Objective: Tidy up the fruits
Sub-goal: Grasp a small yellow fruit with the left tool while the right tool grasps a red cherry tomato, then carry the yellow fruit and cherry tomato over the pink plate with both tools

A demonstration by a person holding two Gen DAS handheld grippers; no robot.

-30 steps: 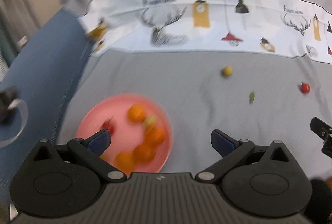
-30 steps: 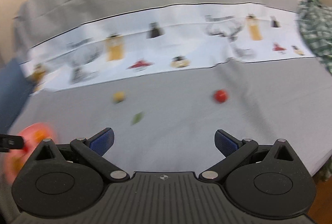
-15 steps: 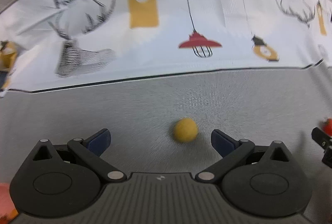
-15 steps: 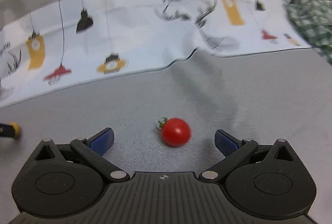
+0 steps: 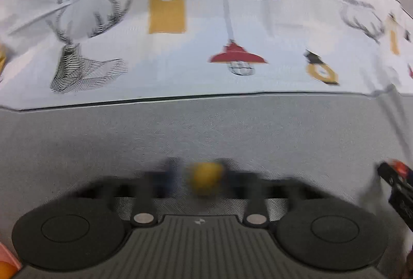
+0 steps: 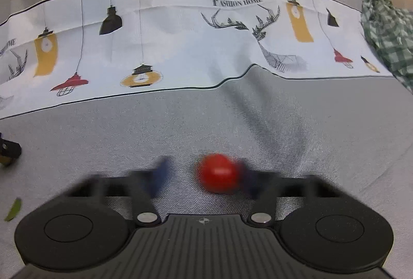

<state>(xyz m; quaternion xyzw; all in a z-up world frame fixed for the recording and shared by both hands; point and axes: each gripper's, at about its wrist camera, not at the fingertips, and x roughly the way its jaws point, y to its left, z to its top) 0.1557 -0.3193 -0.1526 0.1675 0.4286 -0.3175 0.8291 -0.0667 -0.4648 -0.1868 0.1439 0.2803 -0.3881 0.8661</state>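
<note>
- While both tools close at once, the sorting is plainly unfinished: two loose fruits are only now being taken up from the grey cloth (image 6: 309, 129) that covers the surface, and neither has been carried anywhere yet.
- At the bottom left corner of the left wrist view, a sliver of the pink plate (image 5: 7, 257) shows with something orange on it, so some fruit seems to be gathered already; how much cannot be told from here.
- Left tool (image 5: 198, 177): its jaws have just been closing on the small yellow fruit (image 5: 205, 177), which sits squarely between the blurred fingertips on the cloth, short of the printed white band (image 5: 206, 46) that runs along the far side.
- Right tool (image 6: 200, 174): its jaws have likewise just been closing, with the red cherry tomato (image 6: 219, 173) between them, pressed against the right-hand finger; blur hides whether the other finger has met it.
- A crease in the cloth rises just beyond the tomato.
- Still loose near the left edge of the right wrist view lies a small green piece (image 6: 14, 209), well apart from both tools and presumably left to collect.
- Judging by this, what remains is to lift both fruits, bring them to the plate, then return for the green piece.
</note>
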